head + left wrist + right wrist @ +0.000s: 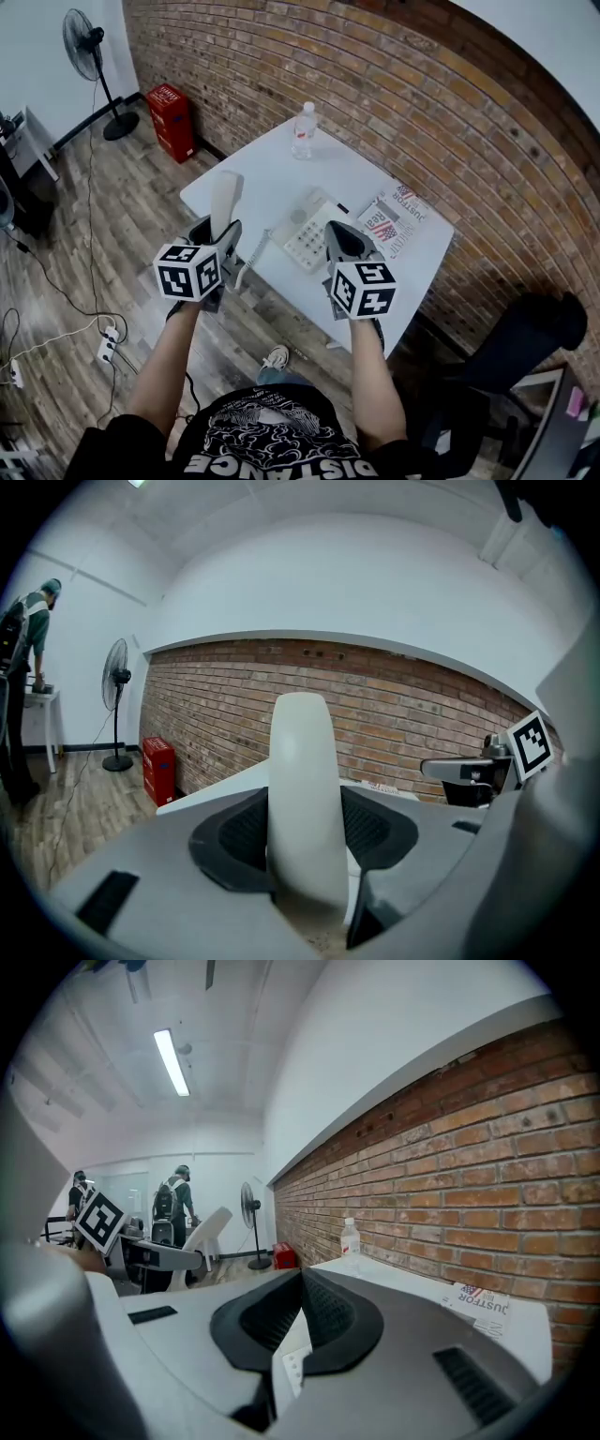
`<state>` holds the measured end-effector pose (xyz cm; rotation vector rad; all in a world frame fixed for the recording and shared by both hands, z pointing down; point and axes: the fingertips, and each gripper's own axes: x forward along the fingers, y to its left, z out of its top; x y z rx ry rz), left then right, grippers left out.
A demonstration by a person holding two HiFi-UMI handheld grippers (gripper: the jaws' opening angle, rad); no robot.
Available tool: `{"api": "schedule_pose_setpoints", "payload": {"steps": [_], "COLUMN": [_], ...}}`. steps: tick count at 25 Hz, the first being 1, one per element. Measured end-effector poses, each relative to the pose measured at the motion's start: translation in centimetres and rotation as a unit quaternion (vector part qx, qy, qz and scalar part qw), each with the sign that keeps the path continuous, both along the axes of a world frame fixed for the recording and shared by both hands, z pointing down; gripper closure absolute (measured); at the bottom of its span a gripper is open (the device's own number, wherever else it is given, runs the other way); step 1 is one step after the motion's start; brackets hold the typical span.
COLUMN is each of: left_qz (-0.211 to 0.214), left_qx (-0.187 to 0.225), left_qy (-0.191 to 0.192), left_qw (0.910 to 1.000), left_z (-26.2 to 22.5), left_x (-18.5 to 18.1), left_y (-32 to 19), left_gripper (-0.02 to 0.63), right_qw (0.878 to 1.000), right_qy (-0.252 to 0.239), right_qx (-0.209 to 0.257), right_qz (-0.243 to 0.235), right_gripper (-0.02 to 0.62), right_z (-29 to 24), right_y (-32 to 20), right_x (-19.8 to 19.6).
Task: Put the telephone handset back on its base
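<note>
The white plastic telephone handset (pixel 223 195) stands upright, clamped in the jaws of the left gripper (pixel 219 240), near the white push-button base (pixel 312 236) on the white table (pixel 272 164); the right gripper (pixel 343 242), closed on nothing, hangs over the base; set down tilted, the handset may miss its cradle; the pale coiled cord (pixel 251 255) could drag the base.

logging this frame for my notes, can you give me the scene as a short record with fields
left gripper: jaws shut on the handset, held upright, off the table
right gripper: jaws together, holding nothing, over the phone base
cord: runs from handset to base
table: white; also holds a bottle and a magazine
task state: handset not yet on its base
</note>
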<state>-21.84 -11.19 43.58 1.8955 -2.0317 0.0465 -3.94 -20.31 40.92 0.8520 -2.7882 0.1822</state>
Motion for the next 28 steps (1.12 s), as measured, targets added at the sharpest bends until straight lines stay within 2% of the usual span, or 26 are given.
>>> {"api": "schedule_pose_setpoints", "payload": {"steps": [9, 15, 19, 23, 28], "left_qz": [0.041, 0.074, 0.109, 0.144, 0.168], "left_qx": [-0.007, -0.031, -0.069, -0.121, -0.174], "left_qy": [0.008, 0.007, 0.007, -0.006, -0.015], "left_qw": [0.9991, 0.9967, 0.9916, 0.9822, 0.9702], "left_z": [0.8, 2.2, 4.0, 6.3, 8.9], "left_x": [-0.2, 1.3, 3.1, 5.0, 6.3], "left_y": [-10.4, -14.1, -15.9, -16.8, -18.0], "left_gripper": [0.391, 0.391, 0.391, 0.390, 0.390], "right_qw": [1.000, 0.999, 0.998, 0.998, 0.997], "right_qy": [0.012, 0.014, 0.015, 0.013, 0.015], "right_qx": [-0.005, -0.017, -0.025, -0.032, -0.034], "right_qz": [0.027, 0.044, 0.051, 0.057, 0.068], "right_gripper": [0.594, 0.594, 0.594, 0.594, 0.594], "right_z": [0.6, 1.6, 2.4, 3.0, 3.4], "right_y": [-8.4, -11.2, -11.9, -11.8, -11.6], "right_x": [-0.4, 0.3, 0.9, 1.2, 1.2]}}
